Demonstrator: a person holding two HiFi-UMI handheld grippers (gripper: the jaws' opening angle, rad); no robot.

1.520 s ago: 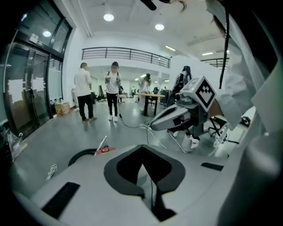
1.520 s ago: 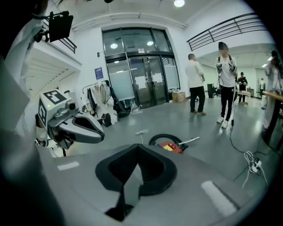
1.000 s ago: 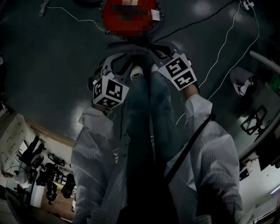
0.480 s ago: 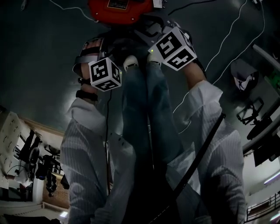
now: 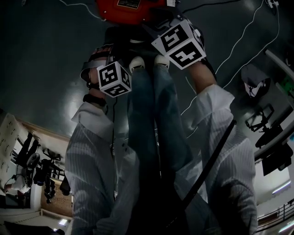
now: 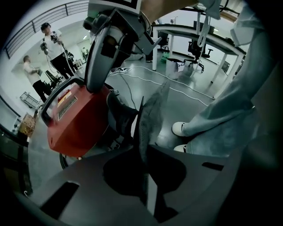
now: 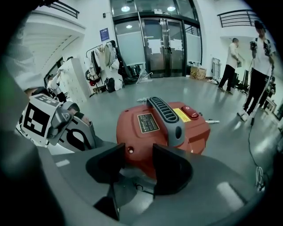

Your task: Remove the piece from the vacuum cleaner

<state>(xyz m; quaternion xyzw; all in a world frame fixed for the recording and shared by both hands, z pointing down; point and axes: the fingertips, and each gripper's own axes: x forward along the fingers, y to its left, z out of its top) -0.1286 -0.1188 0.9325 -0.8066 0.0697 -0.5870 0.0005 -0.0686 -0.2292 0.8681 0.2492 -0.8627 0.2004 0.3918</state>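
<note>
The red vacuum cleaner [image 7: 163,128] sits on the grey floor, with a grey ribbed handle and a red switch on top. It lies at the top edge in the head view [image 5: 126,9]. My left gripper [image 6: 143,154] is closing on a thin grey felt-like piece [image 6: 152,112] that stands upright between its jaws, just right of the vacuum's black fitting [image 6: 119,117]. My right gripper [image 7: 138,154] is opening with nothing between its jaws; they hover just short of the vacuum's near side. Both marker cubes [image 5: 114,79] [image 5: 179,43] show beside the person's legs.
The person's white shoes [image 5: 138,62] stand close to the vacuum. White cables [image 5: 239,41] trail over the floor. Two people [image 7: 261,57] stand beyond the vacuum. Desks and chairs [image 6: 194,42] stand to one side, glass doors [image 7: 163,44] at the back.
Both grippers have moved forward to the vacuum, which now sits at the head view's top edge. In the last half second they hardly moved.
</note>
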